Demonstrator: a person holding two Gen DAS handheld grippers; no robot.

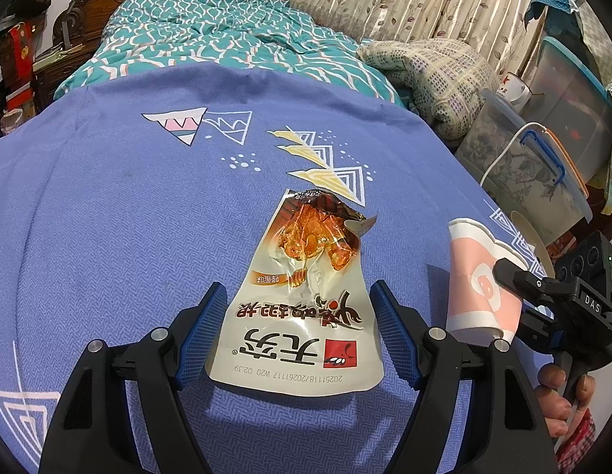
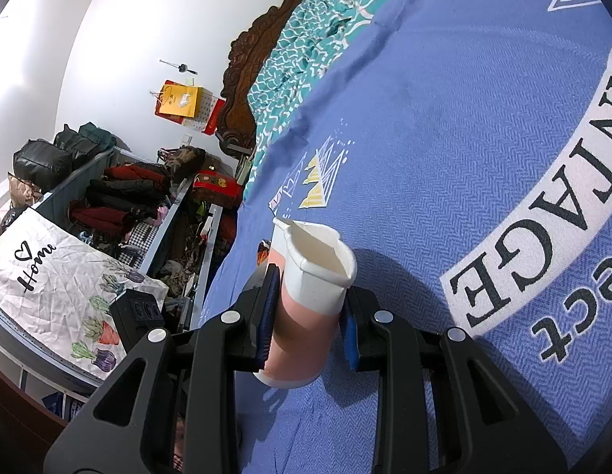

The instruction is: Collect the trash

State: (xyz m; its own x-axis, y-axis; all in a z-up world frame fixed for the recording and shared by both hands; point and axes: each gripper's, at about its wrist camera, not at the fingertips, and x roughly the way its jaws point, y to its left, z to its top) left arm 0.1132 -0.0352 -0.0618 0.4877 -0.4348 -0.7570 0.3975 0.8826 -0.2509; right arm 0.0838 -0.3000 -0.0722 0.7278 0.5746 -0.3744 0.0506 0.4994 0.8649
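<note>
Two trash items: right gripper (image 2: 307, 331) jaws clamping one crushed paper cup (image 2: 306, 300); left gripper (image 1: 296, 330) jaws gaping, straddling one snack wrapper (image 1: 302, 296) lying on bed (image 1: 108, 217).

Right claw (image 2: 307, 330) grips a crushed paper cup (image 2: 311, 300) above blue bedsheet (image 2: 424, 158).

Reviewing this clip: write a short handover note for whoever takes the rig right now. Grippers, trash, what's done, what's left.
Left gripper: open, jaws on either side of the snack wrapper, not gripping it.
Right gripper: shut on the crushed paper cup, held over the bedspread.
Wrapper lies flat on the bedspread; the cup sits to its right in the left wrist view.
Done: cup picked up.
Left: close on the wrapper, lift it, then carry both to a bin. No bin shows in either view.
</note>
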